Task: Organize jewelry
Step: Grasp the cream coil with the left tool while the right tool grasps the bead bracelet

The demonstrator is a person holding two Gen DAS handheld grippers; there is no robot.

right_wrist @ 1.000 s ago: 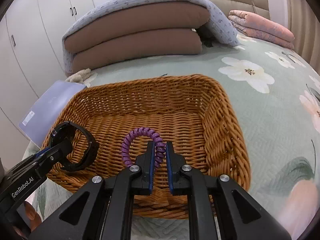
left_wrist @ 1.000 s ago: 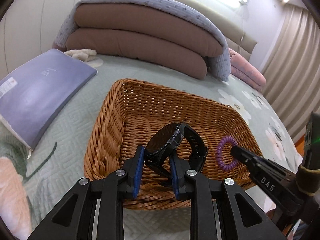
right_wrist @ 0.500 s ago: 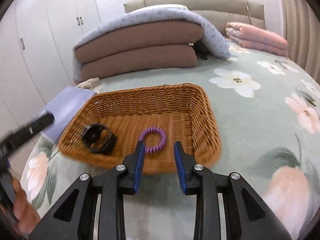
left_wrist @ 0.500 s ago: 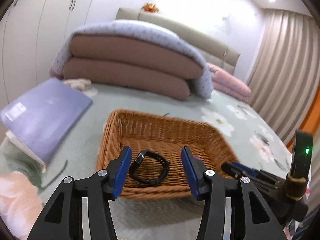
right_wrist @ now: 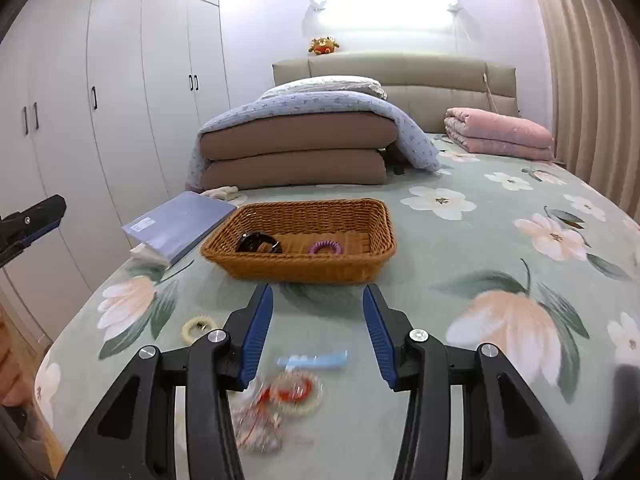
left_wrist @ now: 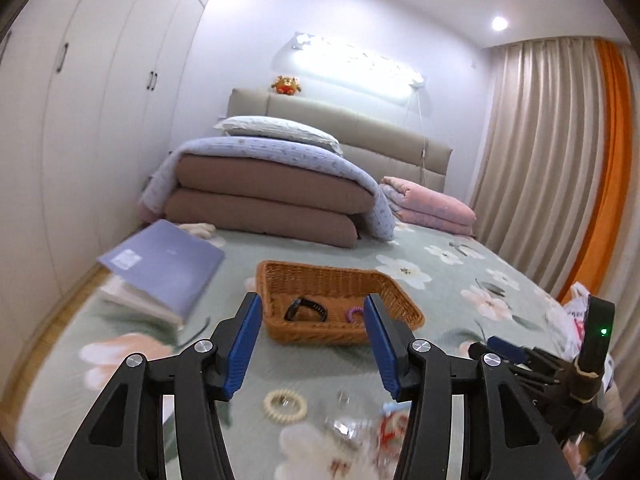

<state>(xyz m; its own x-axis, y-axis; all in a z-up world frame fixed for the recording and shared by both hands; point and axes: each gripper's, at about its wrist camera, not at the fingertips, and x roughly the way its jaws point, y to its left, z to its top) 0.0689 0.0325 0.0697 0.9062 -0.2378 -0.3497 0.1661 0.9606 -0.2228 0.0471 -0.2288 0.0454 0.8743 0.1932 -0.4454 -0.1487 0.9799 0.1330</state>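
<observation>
Status: partly done. The basket on the bed already holds the watch at left and the purple coil to its right. My left gripper and right gripper both stand with fingers apart and empty, held above the near bedspread.

I judge these left to collect, all near me outside the basket: the cream ring, the blue clip, the red bracelet and a blurred clear packet.
</observation>
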